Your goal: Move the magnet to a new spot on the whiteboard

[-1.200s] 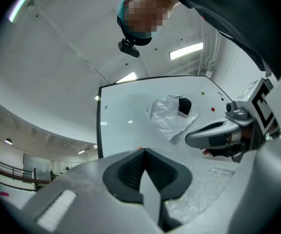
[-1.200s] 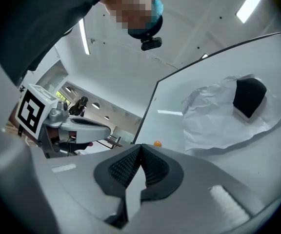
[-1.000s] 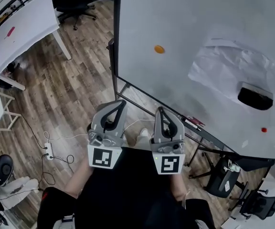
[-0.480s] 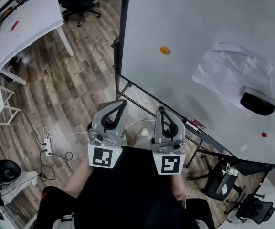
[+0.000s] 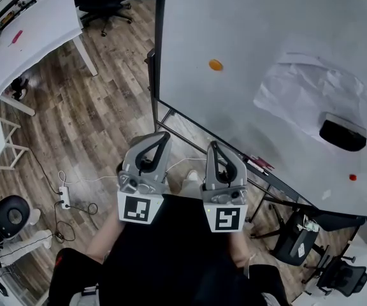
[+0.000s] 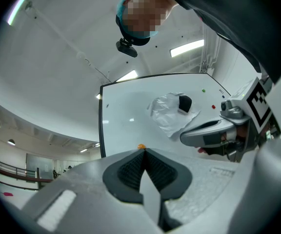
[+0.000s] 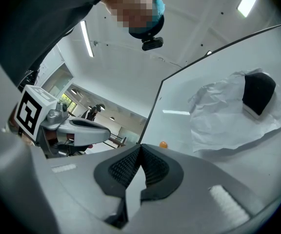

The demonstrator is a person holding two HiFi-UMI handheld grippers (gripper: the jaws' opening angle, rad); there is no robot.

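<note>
- The left gripper (image 6: 143,151) has its jaws pressed together; the ribbed pads (image 6: 130,172) meet along one seam with nothing between them; it holds nothing.
- The right gripper (image 7: 140,147) is in the same state; its jaws are closed tip to tip, the dark pads lie face to face, and nothing is caught in them.
- In the head view both grippers sit side by side, close against the person's body; their tips angle toward the whiteboard (image 5: 266,24) but stop well short of it; neither touches the board.
- The magnet (image 5: 215,64), a small orange disc, clings to a bare part of the board near its left edge; it lies well apart from both pairs of fingers, ahead of and above them; in each gripper view it peeks just over the closed tips, so both grippers point roughly its way.
- Farther right on the board hang a crumpled white sheet (image 5: 311,97) with a black eraser (image 5: 343,134) on it, and lower down a small red dot (image 5: 352,177); all are well apart from the orange disc.
- As for the step in hand, I judge this a rest pose away from the board; it fits the disc waiting at its old spot, and equally the disc already set at a new spot with the grippers pulled clear; the pictures do not settle which.
- The disc looks small and flat against the board; any pinch on it would need the jaws parted beforehand and a hold on its thin rim.
</note>
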